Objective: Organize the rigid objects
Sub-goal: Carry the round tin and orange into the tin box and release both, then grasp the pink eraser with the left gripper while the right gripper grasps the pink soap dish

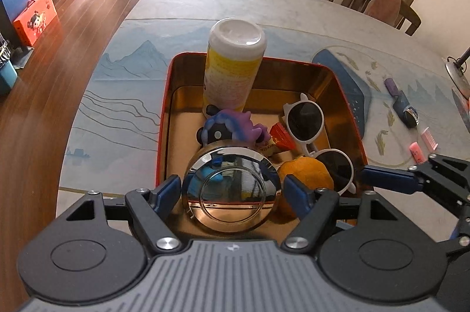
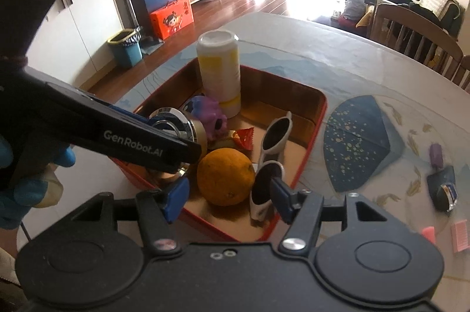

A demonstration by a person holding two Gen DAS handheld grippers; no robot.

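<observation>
Holding: my left gripper (image 1: 232, 188) jaws clamp the chrome-lidded jar (image 1: 232, 191), keeping it upright over the tin (image 1: 163, 118).
Right gripper (image 2: 226, 197): jaws open (nothing pinched), orange (image 2: 224, 175) between them.

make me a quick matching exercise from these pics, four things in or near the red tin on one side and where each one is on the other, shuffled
Things:
1. white and yellow bottle
2. shiny round lid
3. white sunglasses
4. dark blue case

Places:
A. lying on the table outside the red tin
B. between the fingers of the left hand-held gripper
C. standing upright at the far end of the tin
D. inside the tin on its right side, next to the orange

Pairs: 1-C, 2-B, 3-D, 4-A
</observation>
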